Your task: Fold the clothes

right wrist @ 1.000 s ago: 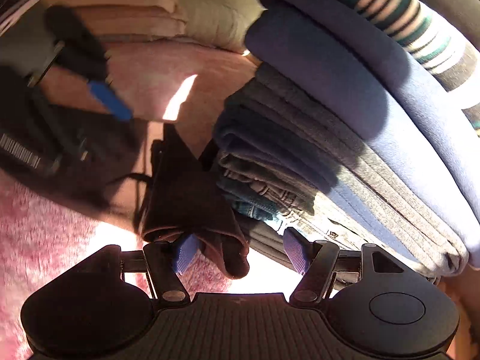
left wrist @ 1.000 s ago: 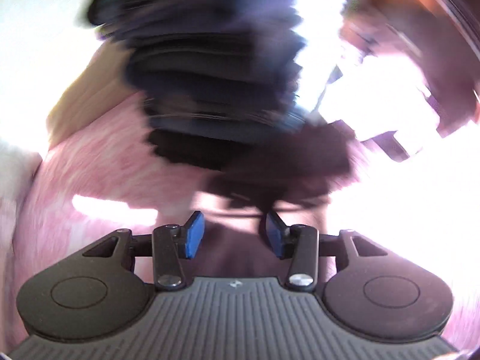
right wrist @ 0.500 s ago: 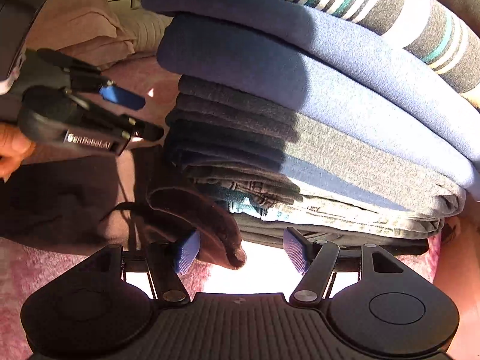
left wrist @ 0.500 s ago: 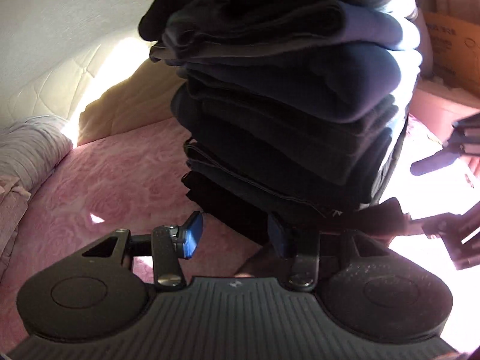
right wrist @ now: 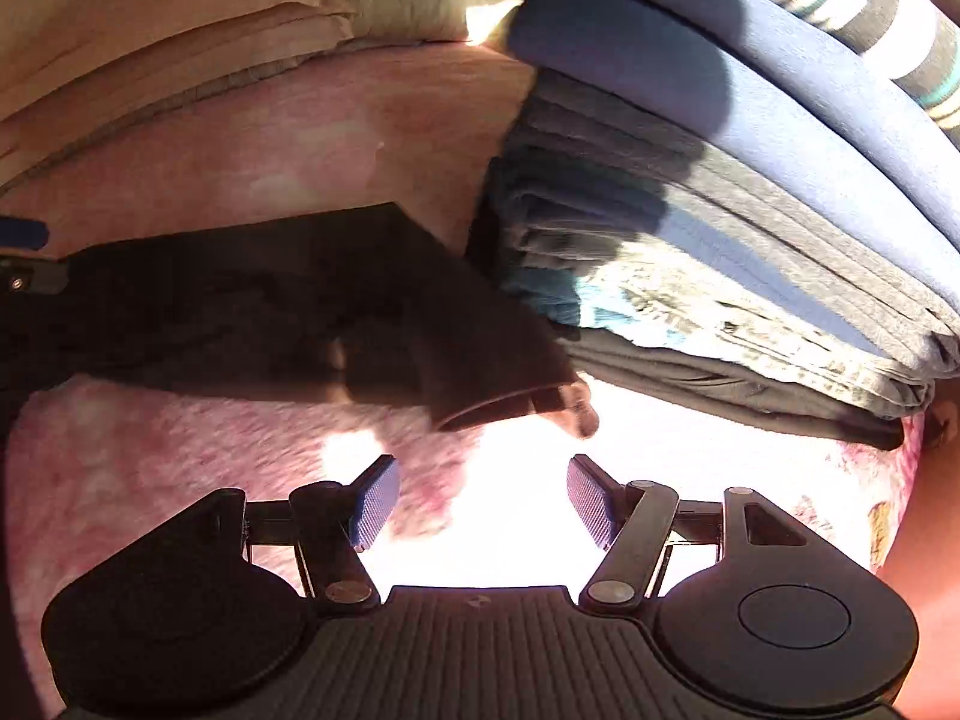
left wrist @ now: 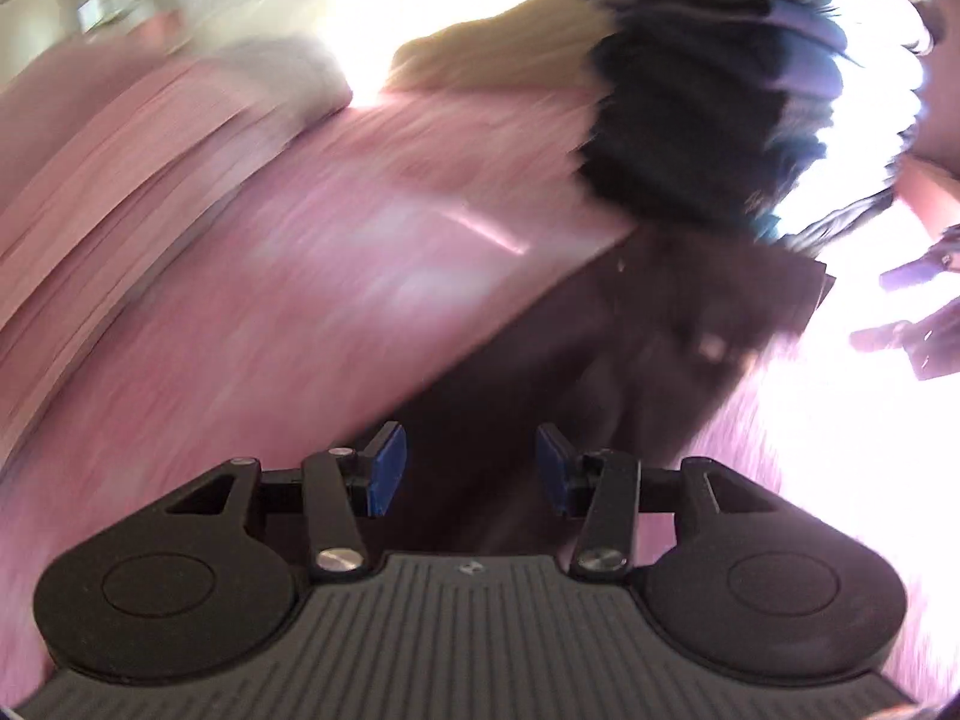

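Note:
A dark brown garment lies spread on the pink bedspread, beside a tall stack of folded clothes. In the blurred left wrist view the garment runs from between my fingers up to the stack. My left gripper is open, with the garment's near end lying between its fingertips. My right gripper is open and empty, just short of the garment's cuff. The right gripper also shows at the right edge of the left wrist view.
Pillows and folded beige bedding lie at the head of the bed. A white pillow sits far left in the left wrist view. Bright sunlight washes out the bedspread near my right gripper.
The garment, bunched by the stack before, now lies spread flat. My right gripper has let go of its edge and backed off. My left gripper has swung away from the stack, fast enough to blur.

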Tool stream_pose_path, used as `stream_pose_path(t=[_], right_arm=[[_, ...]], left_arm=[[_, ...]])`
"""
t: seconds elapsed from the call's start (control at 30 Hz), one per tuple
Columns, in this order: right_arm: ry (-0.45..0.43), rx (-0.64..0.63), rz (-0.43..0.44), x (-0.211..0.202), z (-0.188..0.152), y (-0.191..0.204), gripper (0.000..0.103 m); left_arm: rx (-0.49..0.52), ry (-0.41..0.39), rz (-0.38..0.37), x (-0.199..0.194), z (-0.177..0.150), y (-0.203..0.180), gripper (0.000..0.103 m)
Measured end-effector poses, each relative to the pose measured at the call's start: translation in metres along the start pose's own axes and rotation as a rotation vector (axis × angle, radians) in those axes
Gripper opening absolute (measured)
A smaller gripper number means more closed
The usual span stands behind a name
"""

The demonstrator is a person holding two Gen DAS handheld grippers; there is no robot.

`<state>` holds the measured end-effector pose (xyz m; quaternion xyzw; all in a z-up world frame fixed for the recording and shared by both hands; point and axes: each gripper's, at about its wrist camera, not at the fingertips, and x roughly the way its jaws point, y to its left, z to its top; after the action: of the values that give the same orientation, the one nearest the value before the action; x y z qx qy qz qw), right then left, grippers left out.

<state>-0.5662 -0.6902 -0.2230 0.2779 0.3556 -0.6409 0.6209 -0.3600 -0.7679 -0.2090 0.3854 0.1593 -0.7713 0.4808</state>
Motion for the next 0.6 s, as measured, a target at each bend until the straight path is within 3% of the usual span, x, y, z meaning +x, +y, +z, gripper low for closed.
stream_pose_path(t=[0.17, 0.37, 0.47, 0.6], right_arm=[[0.021, -0.156, 0.244, -0.027, -0.002, 0.087, 0.065], [-0.022, -0.448, 0.507, -0.050, 0.007, 0.227, 0.065], [-0.044, -0.596, 0.594, -0.055, 0.011, 0.294, 0.065], [-0.058, -0.794, 0.684, -0.045, 0.015, 0.380, 0.065]], left_arm=[[-0.165, 0.136, 0.218, -0.092, -0.110, 0.081, 0.046], [-0.339, 0.231, 0.434, -0.198, -0.241, 0.188, 0.051], [-0.398, 0.251, 0.456, -0.228, -0.295, 0.245, 0.051], [-0.397, 0.253, 0.397, -0.241, -0.343, 0.306, 0.051]])
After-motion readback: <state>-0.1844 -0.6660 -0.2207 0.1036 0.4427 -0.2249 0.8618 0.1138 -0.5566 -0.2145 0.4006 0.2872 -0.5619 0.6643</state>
